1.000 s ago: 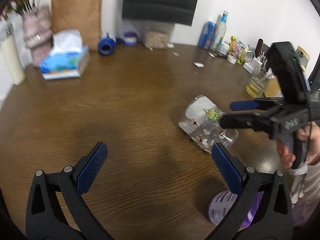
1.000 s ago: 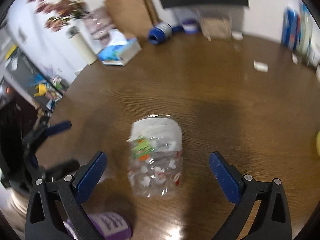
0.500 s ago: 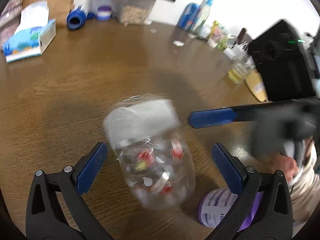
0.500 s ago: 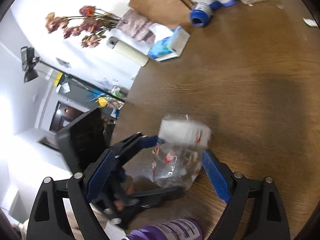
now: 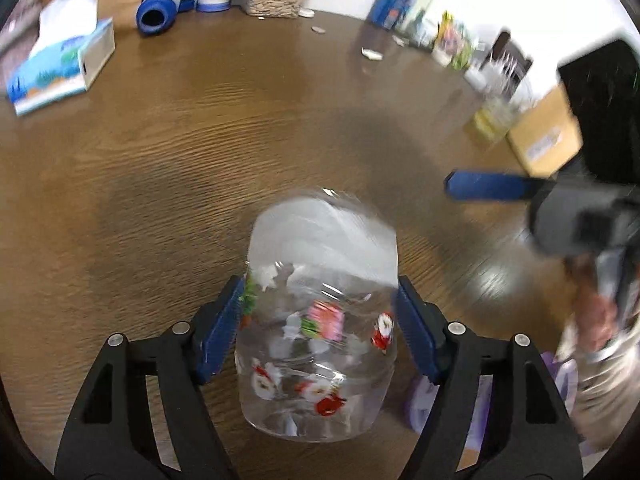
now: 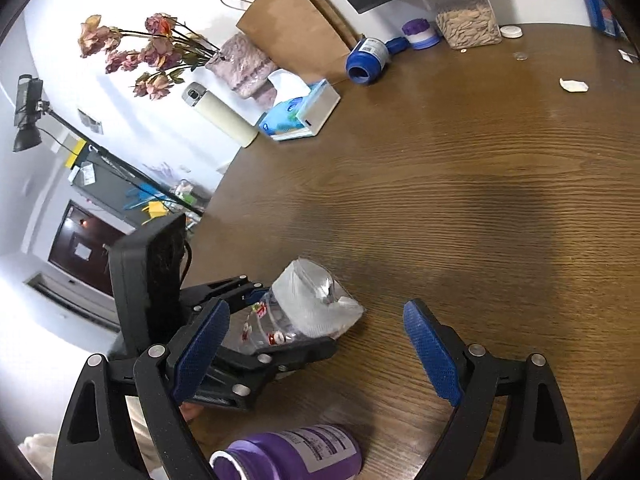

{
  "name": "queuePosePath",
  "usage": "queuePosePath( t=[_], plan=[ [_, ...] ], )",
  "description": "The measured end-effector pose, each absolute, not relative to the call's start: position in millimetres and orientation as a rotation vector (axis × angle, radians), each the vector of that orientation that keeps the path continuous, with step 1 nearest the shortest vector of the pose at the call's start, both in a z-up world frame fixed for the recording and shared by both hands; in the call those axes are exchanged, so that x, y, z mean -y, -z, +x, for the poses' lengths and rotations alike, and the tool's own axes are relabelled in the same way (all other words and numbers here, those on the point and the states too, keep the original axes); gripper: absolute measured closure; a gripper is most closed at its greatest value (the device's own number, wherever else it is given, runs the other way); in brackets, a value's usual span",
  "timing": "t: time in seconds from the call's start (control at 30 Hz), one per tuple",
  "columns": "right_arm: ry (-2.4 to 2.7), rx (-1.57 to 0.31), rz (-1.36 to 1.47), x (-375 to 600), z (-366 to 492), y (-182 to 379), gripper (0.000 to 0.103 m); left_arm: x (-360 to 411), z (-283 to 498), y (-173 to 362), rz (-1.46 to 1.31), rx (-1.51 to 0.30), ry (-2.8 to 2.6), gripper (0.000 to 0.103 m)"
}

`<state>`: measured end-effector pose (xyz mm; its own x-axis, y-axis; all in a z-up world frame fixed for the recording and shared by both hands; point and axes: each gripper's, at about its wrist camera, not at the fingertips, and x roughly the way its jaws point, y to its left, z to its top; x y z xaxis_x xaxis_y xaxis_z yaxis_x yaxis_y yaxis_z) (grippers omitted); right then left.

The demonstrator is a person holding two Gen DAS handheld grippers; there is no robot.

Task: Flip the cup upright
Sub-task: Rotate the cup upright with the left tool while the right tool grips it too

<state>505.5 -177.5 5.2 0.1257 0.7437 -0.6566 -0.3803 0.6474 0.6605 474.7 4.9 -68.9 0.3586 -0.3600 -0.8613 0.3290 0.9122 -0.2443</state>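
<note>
The cup (image 5: pixel 320 320) is clear plastic with red and green Christmas prints and a frosted white end. It lies on its side on the brown table. My left gripper (image 5: pixel 320 328) is shut on the cup, one blue pad on each side. In the right wrist view the cup (image 6: pixel 312 308) lies at lower left, held by the left gripper (image 6: pixel 280 320). My right gripper (image 6: pixel 316 352) is open and empty, just right of the cup; it shows blurred in the left wrist view (image 5: pixel 492 186).
A purple bottle (image 6: pixel 292 458) lies at the near table edge. A tissue box (image 6: pixel 300 114), blue bottle (image 6: pixel 366 60), paper bag (image 6: pixel 296 26), jar (image 6: pixel 468 24) and vase of dried flowers (image 6: pixel 244 60) stand at the far edge. A cardboard box (image 5: pixel 544 136) sits right.
My left gripper moved up to the cup and closed on it. My right gripper swung away to the right, staying open.
</note>
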Motion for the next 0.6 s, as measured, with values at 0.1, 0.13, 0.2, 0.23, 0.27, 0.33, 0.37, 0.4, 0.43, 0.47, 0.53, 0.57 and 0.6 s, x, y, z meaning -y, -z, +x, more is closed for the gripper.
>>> queuePosePath(
  t=[0.1, 0.13, 0.2, 0.23, 0.27, 0.33, 0.37, 0.4, 0.43, 0.47, 0.53, 0.57, 0.6],
  plan=[
    [-0.832, -1.175, 0.352, 173.3, 502.6, -11.4, 0.01, 11.4, 461.0, 69.3, 0.136, -1.08, 0.408, 0.042],
    [-0.826, -1.173, 0.345, 172.8, 501.3, -12.9, 0.01, 12.0, 458.7, 66.6, 0.15, -1.065, 0.392, 0.042],
    [-0.816, -1.165, 0.338, 171.7, 497.9, -18.2, 0.01, 3.0, 449.7, 49.7, 0.126, -0.959, 0.356, 0.042],
    [-0.816, -1.158, 0.338, 171.4, 496.2, -21.9, 0.01, -3.6, 442.5, 35.7, 0.117, -0.877, 0.331, 0.042],
    [-0.822, -1.143, 0.342, 171.2, 494.0, -27.6, 0.01, -7.8, 437.6, 26.4, 0.108, -0.829, 0.314, 0.042],
    [-0.872, -1.086, 0.37, 170.2, 488.4, -44.1, 0.01, -17.7, 425.0, 2.3, 0.072, -0.718, 0.299, 0.042],
    [-0.904, -1.056, 0.381, 167.9, 485.4, -53.1, 0.01, -21.3, 420.0, -8.6, 0.048, -0.668, 0.308, 0.042],
    [-0.928, -1.036, 0.392, 165.3, 483.4, -60.7, 0.009, -27.5, 408.7, -20.4, 0.012, -0.597, 0.308, 0.042],
    [-0.953, -1.022, 0.407, 161.7, 482.0, -67.9, 0.009, -25.2, 405.3, -25.4, -0.005, -0.56, 0.303, 0.042],
    [-0.97, -1.015, 0.418, 157.9, 480.8, -72.1, 0.009, -25.5, 395.0, -31.9, -0.022, -0.511, 0.305, 0.042],
    [-0.982, -1.015, 0.438, 148.3, 479.5, -77.9, 0.009, -25.3, 375.0, -40.7, -0.019, -0.431, 0.314, 0.042],
    [-0.996, -1.013, 0.448, 142.3, 477.9, -79.9, 0.009, -23.8, 366.1, -43.9, -0.002, -0.403, 0.299, 0.042],
    [-1.028, -1.013, 0.467, 135.0, 475.5, -81.2, 0.009, -21.6, 364.2, -45.6, 0.001, -0.383, 0.294, 0.042]
  ],
)
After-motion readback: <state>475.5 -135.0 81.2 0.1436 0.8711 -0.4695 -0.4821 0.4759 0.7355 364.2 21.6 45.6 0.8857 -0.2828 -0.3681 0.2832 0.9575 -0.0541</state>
